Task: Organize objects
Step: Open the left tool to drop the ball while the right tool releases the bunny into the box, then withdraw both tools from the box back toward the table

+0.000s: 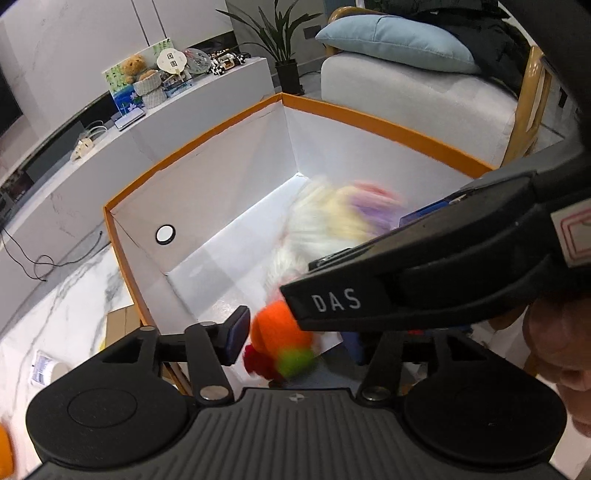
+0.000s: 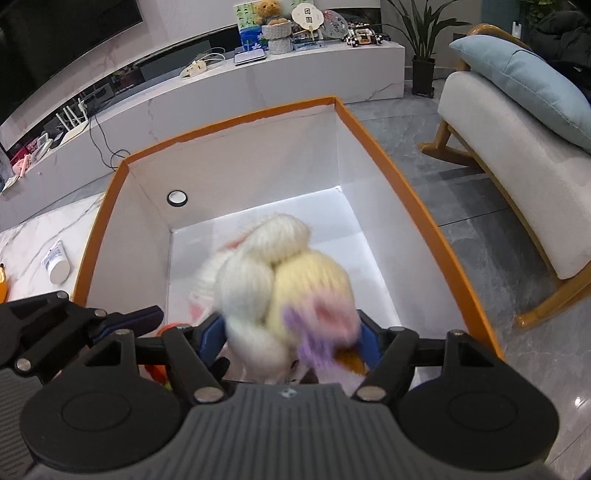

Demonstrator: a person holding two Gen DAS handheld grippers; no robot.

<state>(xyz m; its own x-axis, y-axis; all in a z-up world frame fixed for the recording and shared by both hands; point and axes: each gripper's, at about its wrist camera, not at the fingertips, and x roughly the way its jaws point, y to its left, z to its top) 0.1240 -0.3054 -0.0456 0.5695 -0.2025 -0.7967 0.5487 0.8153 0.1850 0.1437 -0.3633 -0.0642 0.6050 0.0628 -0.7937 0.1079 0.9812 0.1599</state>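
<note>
A white box with an orange rim [image 1: 192,155] [image 2: 236,118] stands open below both grippers. A fluffy white, yellow and purple plush toy [image 2: 280,284] is blurred between the fingers of my right gripper [image 2: 291,341], whose jaws stand wide apart around it. It also shows over the box floor in the left wrist view [image 1: 332,221]. My left gripper [image 1: 295,336] is open around an orange, red and green plush [image 1: 280,339]. Its right finger is hidden behind the right gripper's black body [image 1: 424,266].
A white tube [image 2: 55,262] lies on the marble table [image 2: 33,236] left of the box. A white TV bench with a teddy bear [image 2: 266,9] and ornaments runs behind. A rocking chair with a blue cushion [image 2: 524,81] stands to the right. A potted plant [image 2: 421,44] is beyond.
</note>
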